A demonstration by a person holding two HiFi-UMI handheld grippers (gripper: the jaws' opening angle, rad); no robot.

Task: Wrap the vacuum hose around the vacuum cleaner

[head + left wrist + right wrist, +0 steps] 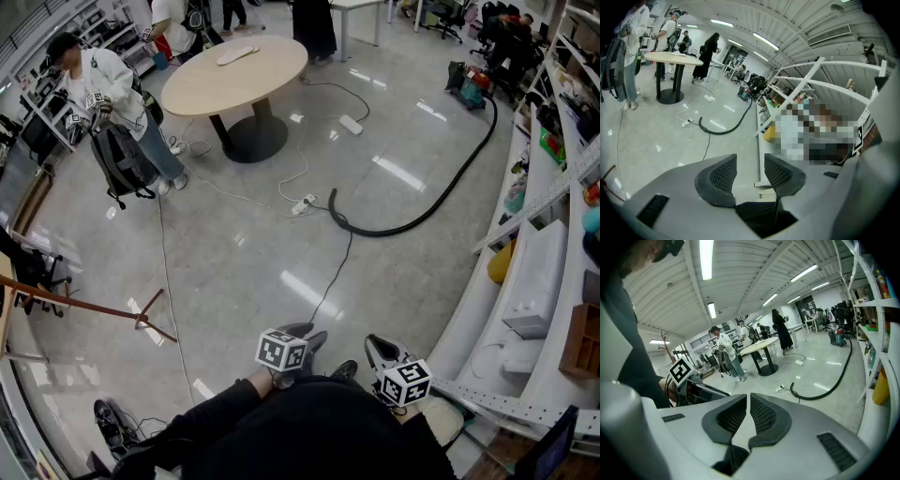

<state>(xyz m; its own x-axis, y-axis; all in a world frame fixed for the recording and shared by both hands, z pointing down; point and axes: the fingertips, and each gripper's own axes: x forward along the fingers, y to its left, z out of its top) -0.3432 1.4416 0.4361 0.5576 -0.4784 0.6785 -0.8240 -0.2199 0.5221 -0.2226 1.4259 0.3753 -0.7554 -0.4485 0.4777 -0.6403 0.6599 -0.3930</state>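
Observation:
A long black vacuum hose (431, 206) lies in a curve on the shiny floor, its free end near a power strip (302, 204). The hose runs back to the vacuum cleaner (472, 86) far off by the shelving. Both show again in the left gripper view, hose (729, 129) and cleaner (744, 93), and in the right gripper view, hose (829, 385) and cleaner (836, 337). My left gripper (305, 336) (750, 164) is held close to my body, a small gap between its pads and nothing in it. My right gripper (375, 347) (748, 401) is shut and empty. Both are far from the hose.
A round wooden table (234, 75) stands at the far middle, with a person carrying a backpack (103, 94) to its left. White shelving (534, 281) lines the right side. A thin black cord (333, 272) and white cables cross the floor. A wooden stand (84, 305) lies at left.

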